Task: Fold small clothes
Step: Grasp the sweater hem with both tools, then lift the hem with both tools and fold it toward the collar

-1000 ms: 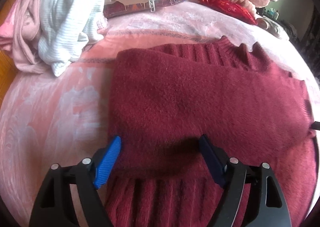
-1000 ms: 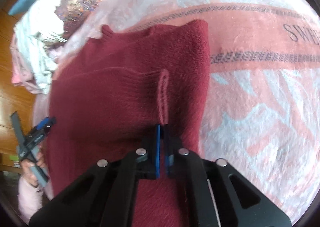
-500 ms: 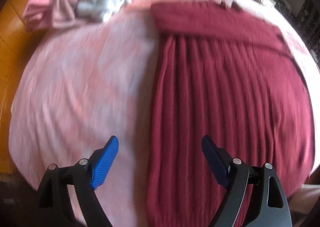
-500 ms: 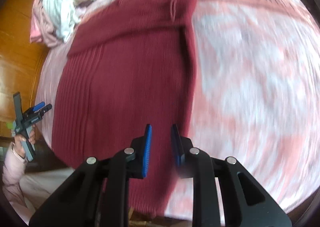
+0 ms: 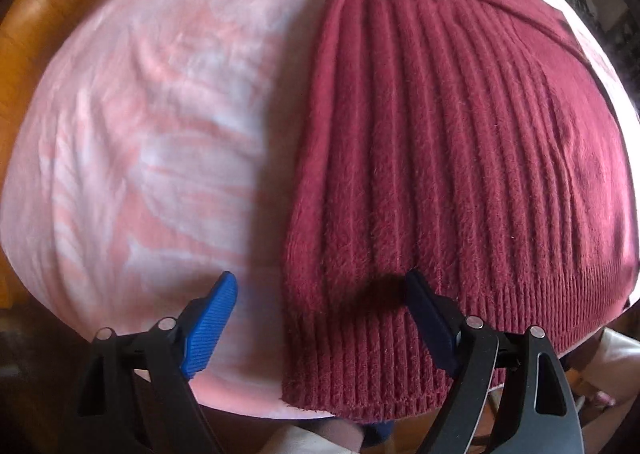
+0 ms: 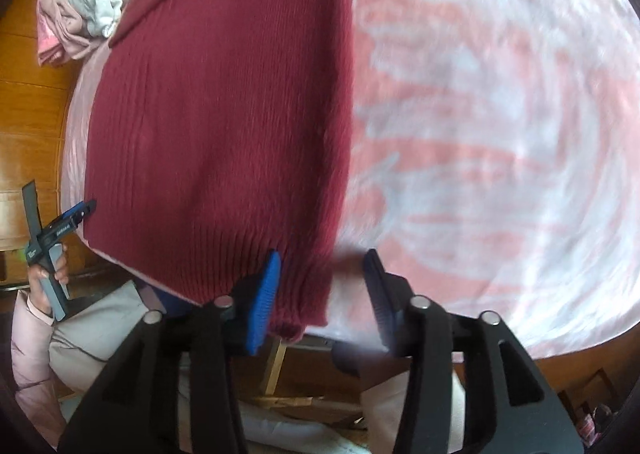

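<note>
- Dark red ribbed knit sweater (image 5: 460, 158) lies flat on the pink patterned bed blanket (image 5: 152, 134), hem at the near edge.
- Left gripper (image 5: 320, 290) released, fingers straddling the hem's left corner.
- Right gripper (image 6: 322, 278) released, straddling the right corner.

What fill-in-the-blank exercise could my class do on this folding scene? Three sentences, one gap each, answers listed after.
1. The dark red sweater lies on a blanket whose main colour is ____.
2. The jaws of both the left gripper and the right gripper stand ____.
3. The ribbed hem of the sweater lies at the edge of the bed ____ to the grippers.

Missing words: pink; open; nearest
</note>
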The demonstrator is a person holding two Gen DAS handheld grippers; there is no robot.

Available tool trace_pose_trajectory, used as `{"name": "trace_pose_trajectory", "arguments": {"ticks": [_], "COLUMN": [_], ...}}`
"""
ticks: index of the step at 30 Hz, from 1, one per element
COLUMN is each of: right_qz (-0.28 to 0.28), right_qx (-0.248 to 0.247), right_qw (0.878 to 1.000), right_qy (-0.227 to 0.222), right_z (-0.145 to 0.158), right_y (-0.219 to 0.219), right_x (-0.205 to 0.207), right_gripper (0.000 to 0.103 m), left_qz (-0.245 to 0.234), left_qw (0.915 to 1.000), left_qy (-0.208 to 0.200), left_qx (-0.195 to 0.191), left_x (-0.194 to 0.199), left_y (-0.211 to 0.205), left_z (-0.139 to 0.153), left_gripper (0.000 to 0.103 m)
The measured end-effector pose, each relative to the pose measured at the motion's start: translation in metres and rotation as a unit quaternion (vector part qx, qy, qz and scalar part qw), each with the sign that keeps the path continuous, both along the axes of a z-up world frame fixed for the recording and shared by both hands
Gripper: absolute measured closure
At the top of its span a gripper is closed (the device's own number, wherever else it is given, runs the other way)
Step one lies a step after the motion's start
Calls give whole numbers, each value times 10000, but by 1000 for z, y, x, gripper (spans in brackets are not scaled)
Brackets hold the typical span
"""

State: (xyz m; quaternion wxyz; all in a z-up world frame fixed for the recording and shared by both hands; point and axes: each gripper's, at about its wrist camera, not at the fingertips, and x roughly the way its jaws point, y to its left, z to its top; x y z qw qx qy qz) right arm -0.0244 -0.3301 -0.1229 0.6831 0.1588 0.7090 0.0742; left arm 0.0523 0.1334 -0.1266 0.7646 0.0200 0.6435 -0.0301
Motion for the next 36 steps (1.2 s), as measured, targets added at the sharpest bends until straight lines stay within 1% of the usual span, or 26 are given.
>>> {"name": "trace_pose_trajectory", "arguments": {"ticks": [1, 3, 5, 7, 9, 10, 11, 13, 14, 15, 16, 17, 18, 19, 23, 26, 27, 32, 34, 36], "right_qz": [42, 25, -12, 19, 103, 162, 207, 261, 297, 305, 302, 333, 333, 355, 327, 205, 149, -95, -157, -253], "right_qx": [-94, -123, -18, 94, 136, 160, 159, 123, 133, 186, 225, 302, 296, 282, 474, 706, 756, 959, 951, 926], "right_qw": [9999, 9999, 10000, 9999, 9997, 9996, 9995, 9994, 9993, 9992, 9991, 9988, 9989, 9989, 9983, 9971, 9967, 9939, 9932, 9924], "right_qy": [35, 41, 57, 109, 147, 164, 182, 184, 182, 192, 202, 199, 170, 117, -29, -193, -265, -541, -656, -763], "right_z": [-3, -4, -4, -5, -8, -9, -10, -12, -14, -14, -14, -13, -11, -7, 5, 19, 25, 47, 56, 65], "right_y": [4, 7, 9, 11, 16, 20, 23, 25, 25, 25, 25, 26, 28, 30, 29, 26, 23, 7, 0, -5], "right_x": [-2, -5, -6, -8, -10, -12, -13, -14, -14, -13, -13, -12, -12, -12, -11, -6, -4, 12, 23, 37], "right_gripper": [54, 54, 53, 55, 58, 59, 61, 66, 77, 84, 87, 97, 97, 97, 97, 97, 98, 98, 98, 98], "left_qz": [25, 45, 69, 87, 37, 42, 74, 136, 124, 96, 59, 36, 18, -27, 56, 258, 321, 408, 415, 419], "left_qw": [10000, 10000, 9998, 9997, 9997, 9996, 9994, 9987, 9985, 9984, 9981, 9978, 9977, 9975, 9964, 9929, 9909, 9850, 9830, 9823], "left_qy": [17, 9, 47, 82, 112, 132, 164, 225, 235, 233, 231, 222, 205, 183, 167, 144, 102, -140, -311, -458], "left_qx": [-30, -84, -160, -226, -218, -250, -312, -438, -484, -511, -564, -625, -640, -680, -824, -1149, -1301, -1669, -1759, -1767], "left_x": [0, -1, -2, -2, -5, -9, -9, -11, -12, -17, -19, -21, -21, -22, -24, -20, -19, -2, 7, 19], "left_y": [1, 3, 4, 4, 5, 4, 4, 4, 3, 3, 1, -2, -8, -13, -15, -4, -2, 9, 6, 0], "left_z": [-2, -4, -4, -5, -8, -9, -9, -8, -7, -8, -7, -5, -3, 0, 8, 19, 26, 53, 65, 73], "left_gripper": [15, 15, 15, 15, 17, 20, 22, 33, 37, 48, 63, 71, 83, 89, 91, 91, 91, 91, 91, 91]}}
